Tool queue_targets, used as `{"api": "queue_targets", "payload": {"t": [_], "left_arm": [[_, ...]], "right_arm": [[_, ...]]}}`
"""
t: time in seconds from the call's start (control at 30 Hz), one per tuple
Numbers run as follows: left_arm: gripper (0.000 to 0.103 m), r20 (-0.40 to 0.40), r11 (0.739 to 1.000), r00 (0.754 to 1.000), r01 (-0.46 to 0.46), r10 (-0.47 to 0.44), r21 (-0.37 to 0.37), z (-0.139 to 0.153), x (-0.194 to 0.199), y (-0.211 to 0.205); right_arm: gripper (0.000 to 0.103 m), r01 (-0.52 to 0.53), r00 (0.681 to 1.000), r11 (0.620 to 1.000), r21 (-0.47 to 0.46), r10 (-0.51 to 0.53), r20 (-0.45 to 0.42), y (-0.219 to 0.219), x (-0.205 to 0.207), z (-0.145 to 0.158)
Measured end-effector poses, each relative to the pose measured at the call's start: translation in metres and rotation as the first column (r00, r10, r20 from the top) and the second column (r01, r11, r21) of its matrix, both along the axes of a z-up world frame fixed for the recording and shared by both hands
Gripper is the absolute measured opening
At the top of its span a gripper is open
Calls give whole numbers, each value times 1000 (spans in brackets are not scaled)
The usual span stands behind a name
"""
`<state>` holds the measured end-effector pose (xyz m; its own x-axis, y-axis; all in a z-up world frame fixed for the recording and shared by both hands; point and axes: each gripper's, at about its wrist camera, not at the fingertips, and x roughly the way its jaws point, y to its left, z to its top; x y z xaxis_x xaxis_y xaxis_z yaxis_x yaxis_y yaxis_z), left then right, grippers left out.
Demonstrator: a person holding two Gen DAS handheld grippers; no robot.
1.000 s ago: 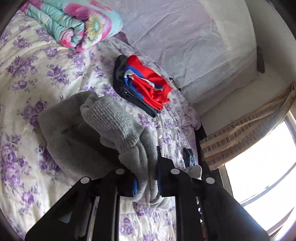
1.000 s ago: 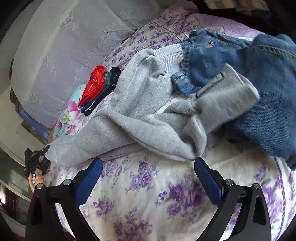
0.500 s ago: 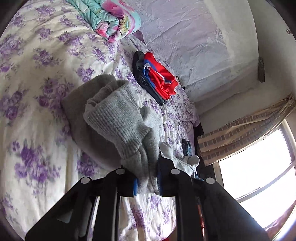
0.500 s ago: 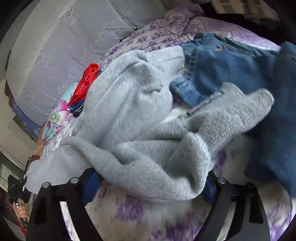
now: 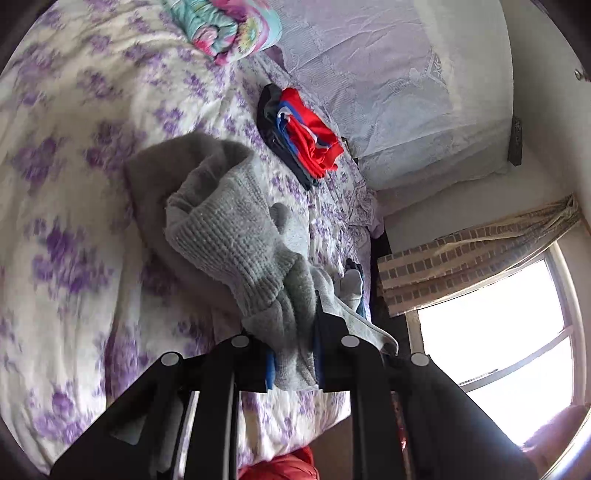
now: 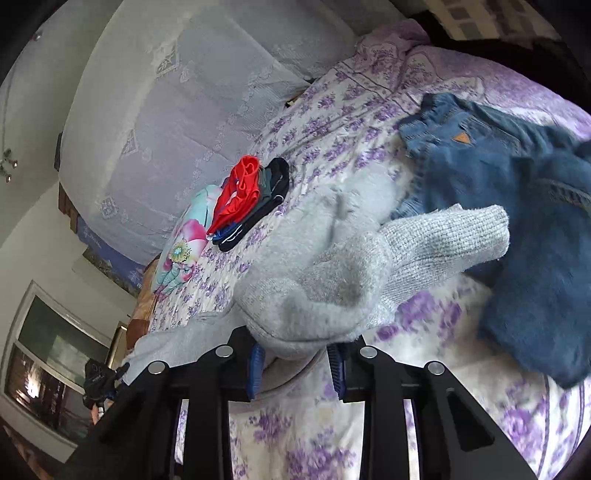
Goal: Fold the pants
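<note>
The grey sweatpants (image 5: 229,236) lie bunched on the flowered bed sheet (image 5: 66,155), with a ribbed cuff on top. My left gripper (image 5: 293,365) is shut on a fold of the grey fabric near the bed's edge. In the right wrist view the grey pants (image 6: 332,273) rise in a hump, and my right gripper (image 6: 297,373) is shut on their thick lower edge. The ribbed cuff (image 6: 454,240) sticks out to the right.
A folded red, blue and black clothes stack (image 5: 303,136) (image 6: 251,199) lies near the headboard. A floral blanket (image 5: 229,26) sits at the far end. Blue jeans (image 6: 517,192) lie right of the grey pants. A window (image 5: 491,332) is beside the bed.
My right gripper moved forward onto the grey pants and closed on them. My left gripper kept its hold and pulled the fabric towards the bed's edge, lifting it.
</note>
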<state>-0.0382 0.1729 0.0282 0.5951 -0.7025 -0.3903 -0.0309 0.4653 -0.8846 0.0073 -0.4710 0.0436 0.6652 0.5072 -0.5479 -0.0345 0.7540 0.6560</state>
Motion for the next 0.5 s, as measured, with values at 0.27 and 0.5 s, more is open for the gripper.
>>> {"api": "queue_targets", "payload": {"t": [0.27, 0.5], "left_arm": [[19, -169, 998, 984, -52, 47, -28, -83, -58, 2], [27, -124, 989, 989, -70, 86, 127, -77, -59, -4]], "right_arm": [[70, 55, 983, 991, -125, -75, -166, -19, -34, -45], [74, -19, 991, 993, -115, 3, -136, -3, -62, -57]]}}
